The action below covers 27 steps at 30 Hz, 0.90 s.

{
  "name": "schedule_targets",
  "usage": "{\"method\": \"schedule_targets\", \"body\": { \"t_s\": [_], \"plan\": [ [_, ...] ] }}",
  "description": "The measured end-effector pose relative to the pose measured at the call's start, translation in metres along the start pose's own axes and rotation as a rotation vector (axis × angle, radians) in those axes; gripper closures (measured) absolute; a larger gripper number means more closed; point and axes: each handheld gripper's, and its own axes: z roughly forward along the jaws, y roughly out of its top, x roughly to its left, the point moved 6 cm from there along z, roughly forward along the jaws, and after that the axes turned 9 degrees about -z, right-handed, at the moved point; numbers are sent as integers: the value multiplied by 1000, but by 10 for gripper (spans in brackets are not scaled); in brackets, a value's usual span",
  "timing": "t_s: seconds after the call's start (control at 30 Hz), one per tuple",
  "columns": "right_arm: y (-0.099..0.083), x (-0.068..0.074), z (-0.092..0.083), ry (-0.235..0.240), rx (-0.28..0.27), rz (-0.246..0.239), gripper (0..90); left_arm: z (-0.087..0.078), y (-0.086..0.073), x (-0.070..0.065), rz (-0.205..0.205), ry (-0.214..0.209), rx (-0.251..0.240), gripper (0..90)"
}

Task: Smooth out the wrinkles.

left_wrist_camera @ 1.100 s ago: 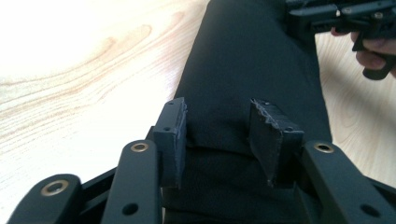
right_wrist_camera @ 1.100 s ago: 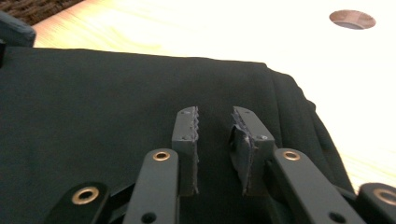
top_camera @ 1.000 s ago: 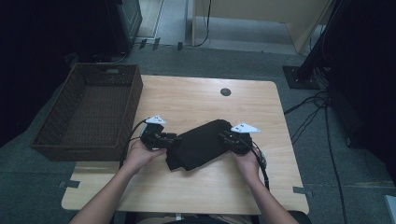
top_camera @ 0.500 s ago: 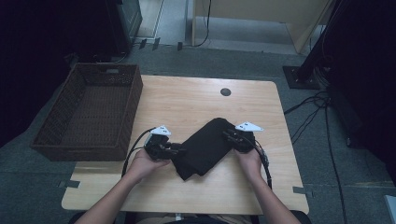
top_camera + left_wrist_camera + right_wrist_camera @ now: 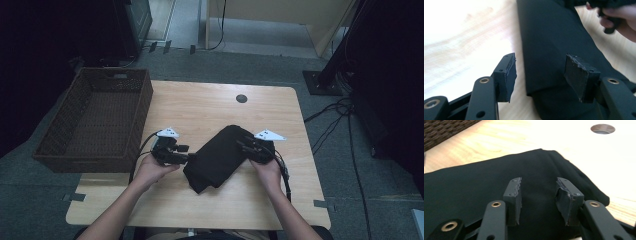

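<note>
Dark room, grey carpeted floor, cables at the right; a light wooden table [image 5: 200, 107] is seen from above, with a brown wicker basket [image 5: 95, 117] sitting at its left edge, part over the side. The folded black cloth [image 5: 220, 157] lies flat on the table, diagonal, between the two hands, well apart from the basket. Compared with a second ago, the bundle has been made more compact and turned a bit steeper, and both sets of jaws have just been opening. The left gripper [image 5: 540, 75] is seen with its pads spread wide: one over bare wood, one over the cloth's near corner, nothing pinched between them. The right gripper [image 5: 537, 198] is held over the cloth's far end with a moderate gap; fabric is seen below the pads [image 5: 564, 200], but no fold is clamped. In the high view, the left gripper [image 5: 172, 150] is just beside the cloth's lower-left edge and the right gripper [image 5: 252, 147] at its upper-right end. Judgement: cloth released, the fold just made is likely finished. Next probably a re-grip for another fold or a move to the basket.
</note>
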Motion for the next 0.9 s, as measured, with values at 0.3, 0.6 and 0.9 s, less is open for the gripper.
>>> {"method": "schedule_targets", "body": {
  "t_s": [0.3,0.6,0.9],
  "plan": [
    [0,25,-1,75,46,-44,598,-6,28,10,-9,77,-5,441],
    [-7,26,10,88,82,-52,592,-13,53,12,10,119,0,451],
    [-10,27,12,87,88,-61,590,-25,79,27,5,165,4,474]
  ]
}}
